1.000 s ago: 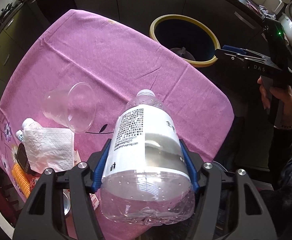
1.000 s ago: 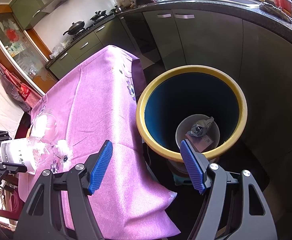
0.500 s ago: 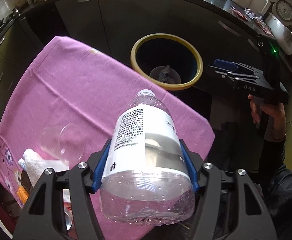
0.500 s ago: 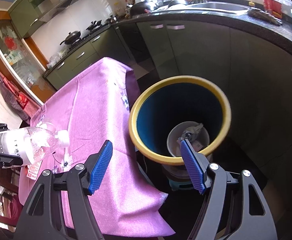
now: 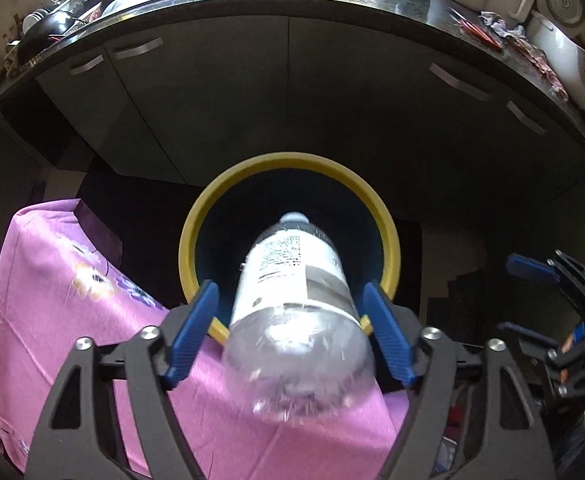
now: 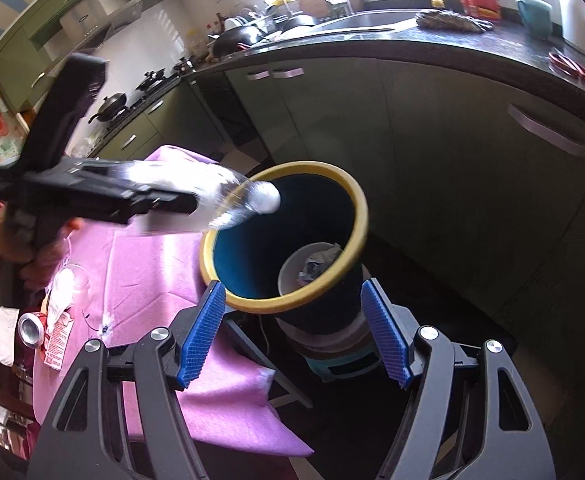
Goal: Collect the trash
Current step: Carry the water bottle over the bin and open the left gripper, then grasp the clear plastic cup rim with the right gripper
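Bottle point(image 5: 292, 300), one, loose between spread left gripper point(image 5: 292, 328) pads, over one bin point(image 5: 288, 160); right gripper point(image 6: 292, 332) wide, empty.

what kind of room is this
A home kitchen, most likely: a sink set in a dark counter, pans on a stove along the wall, green cabinets underneath, and a table with a pink cloth beside a yellow-rimmed trash bin.
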Demonstrator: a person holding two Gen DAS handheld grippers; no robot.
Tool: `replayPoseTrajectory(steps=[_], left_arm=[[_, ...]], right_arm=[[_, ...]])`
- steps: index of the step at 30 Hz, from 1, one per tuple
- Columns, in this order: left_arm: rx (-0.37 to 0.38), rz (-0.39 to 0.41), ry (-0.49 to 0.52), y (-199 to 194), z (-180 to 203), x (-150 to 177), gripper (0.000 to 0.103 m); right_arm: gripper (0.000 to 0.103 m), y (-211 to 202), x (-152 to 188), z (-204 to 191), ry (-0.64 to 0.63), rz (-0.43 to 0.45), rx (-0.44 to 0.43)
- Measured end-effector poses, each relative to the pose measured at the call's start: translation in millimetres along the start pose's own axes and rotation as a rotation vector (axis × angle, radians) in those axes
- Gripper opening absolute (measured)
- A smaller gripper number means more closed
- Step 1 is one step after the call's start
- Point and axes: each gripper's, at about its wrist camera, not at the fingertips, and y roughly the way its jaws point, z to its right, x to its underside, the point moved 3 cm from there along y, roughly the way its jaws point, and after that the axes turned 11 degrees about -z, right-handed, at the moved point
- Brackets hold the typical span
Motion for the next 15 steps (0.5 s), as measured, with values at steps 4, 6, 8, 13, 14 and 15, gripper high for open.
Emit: replayPoseTrajectory(steps=[4,6,8,13,14,15], left_arm=[[0.011,0.032,-0.026,1,-8,-10,0.083],[0.038,0.042,-0.035,-10,-10,-1,0.083],[0.058,0.063,-0.037,-29,-14,16,0.083],[0.067,0.128,-0.066,-87,-34,75,0.085],[0.057,0.139,-0.074,-97,-38,88,0.086],[0.047,0.150,-0.084,-106,-42,103,0.086]], right_arm=[[0.070,-3,4,16,0.028,0.000,0.007],[0.070,-3,5,18,0.032,-0.002,0.006],[0.070,-1,6,17,0.026,-0.009,-0.002],[0.070,14,4,-10,-0.034,-0.035,-0.049],[0.070,18,3,-20,-0.058,-0.044,-0.063],[0.070,22,2,-28,-0.074,-0.051,-0.072]])
